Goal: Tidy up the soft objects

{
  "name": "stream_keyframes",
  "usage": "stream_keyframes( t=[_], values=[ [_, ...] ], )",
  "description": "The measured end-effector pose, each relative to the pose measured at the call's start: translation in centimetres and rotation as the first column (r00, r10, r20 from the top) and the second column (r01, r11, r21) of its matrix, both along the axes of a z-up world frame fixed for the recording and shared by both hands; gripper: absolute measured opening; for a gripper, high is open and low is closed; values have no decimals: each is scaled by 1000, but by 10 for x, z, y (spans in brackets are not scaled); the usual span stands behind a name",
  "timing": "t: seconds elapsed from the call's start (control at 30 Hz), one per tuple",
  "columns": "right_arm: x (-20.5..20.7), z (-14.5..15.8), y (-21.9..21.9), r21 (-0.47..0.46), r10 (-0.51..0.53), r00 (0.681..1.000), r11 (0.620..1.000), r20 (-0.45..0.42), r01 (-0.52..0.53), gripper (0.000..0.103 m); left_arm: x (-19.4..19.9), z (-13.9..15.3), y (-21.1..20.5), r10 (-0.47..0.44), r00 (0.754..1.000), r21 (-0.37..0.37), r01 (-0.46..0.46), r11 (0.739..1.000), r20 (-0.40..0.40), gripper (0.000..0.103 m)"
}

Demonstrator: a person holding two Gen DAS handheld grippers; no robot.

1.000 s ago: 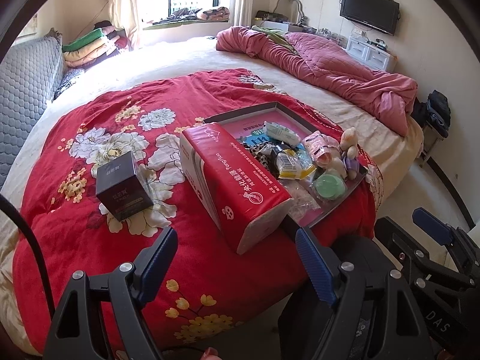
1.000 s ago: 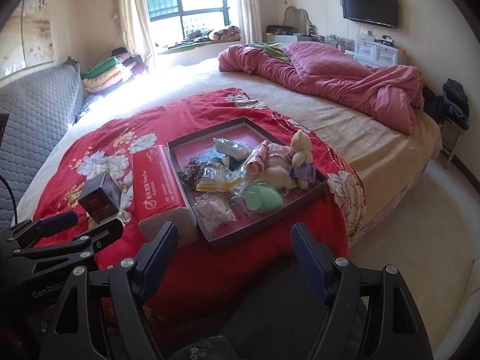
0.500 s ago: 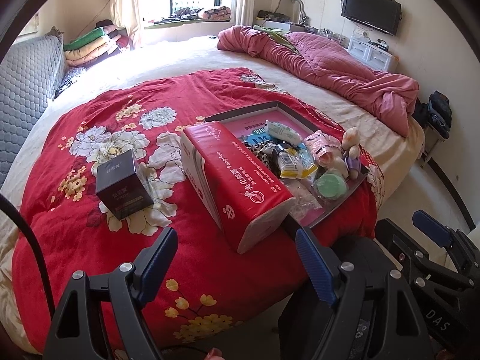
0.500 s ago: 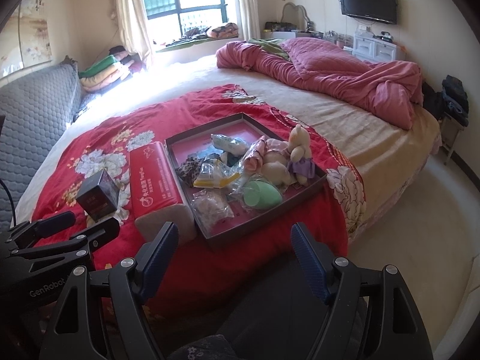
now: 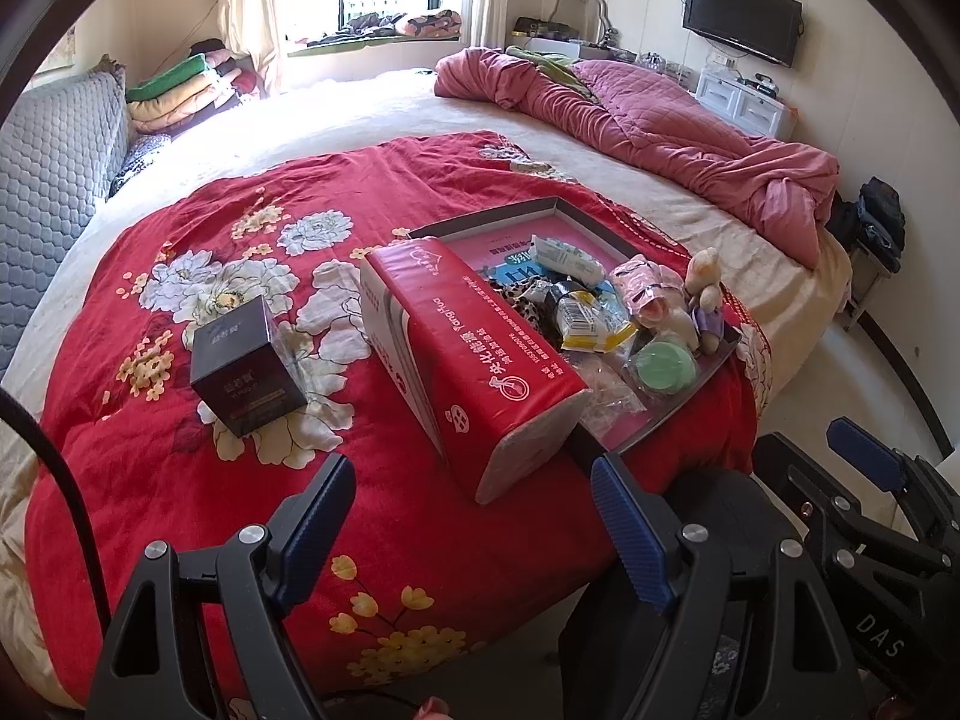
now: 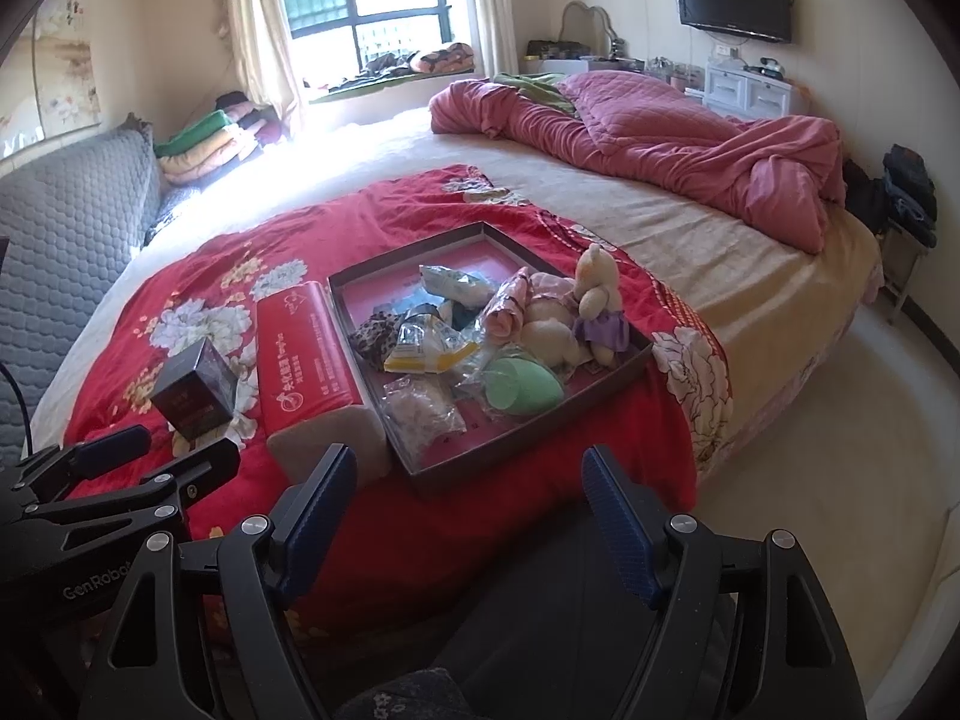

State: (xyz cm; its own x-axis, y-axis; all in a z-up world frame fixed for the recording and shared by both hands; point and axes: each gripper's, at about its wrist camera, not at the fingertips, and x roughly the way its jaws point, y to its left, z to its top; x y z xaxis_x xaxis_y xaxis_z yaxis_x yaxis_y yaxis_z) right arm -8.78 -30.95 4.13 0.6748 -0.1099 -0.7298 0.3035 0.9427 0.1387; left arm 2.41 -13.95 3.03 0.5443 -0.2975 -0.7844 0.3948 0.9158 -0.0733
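Holding both claws short of the bed, you have the left claw (image 5: 474, 516) and the right claw (image 6: 465, 507) spread wide, ribbed blue pads apart, nothing between them.

Items before you:

- Bed (image 6: 750, 276): broad cream mattress. A red quilt (image 5: 150, 468) with white and yellow flower print covers the near part; a rumpled pink quilted duvet (image 6: 690, 144) lies at the far side.
- Tray (image 6: 420, 471): shallow, rectangular, dark-walled with a pink floor, resting on the red quilt.
- In the tray, heaped and touching: a cream plush bear (image 6: 597, 288) in a purple skirt, sitting upright near the right wall; a smooth mint-green egg-shaped sponge (image 6: 519, 387); a rolled pink cloth (image 6: 510, 309); a leopard-print fabric piece (image 6: 372, 333); a yellow-edged crinkled plastic packet (image 6: 423, 351); a clear bag of pale contents (image 6: 420, 414); a white soft wipes pack (image 5: 567, 255).
- Tissue pack (image 5: 474, 348): long red plastic-wrapped block, soft-edged, lying just beside the tray's left wall.
- Black box (image 5: 246, 369): glossy cube, tilted on the quilt, left of the tissue pack and apart from it.
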Motion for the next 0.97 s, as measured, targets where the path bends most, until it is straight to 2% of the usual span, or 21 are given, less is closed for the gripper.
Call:
stream_keyframes(
  t=[0.57,0.97],
  values=[
    [0,3,-2,5,-7,1000,1000,3,7,79,0,-7,0,-1,1000,18,1,1000,-7,80],
    [4,-3,-3,7,-3,1000,1000,-8,3,79,4,-24,-5,-6,1000,45,7,999,-15,80]
  ],
)
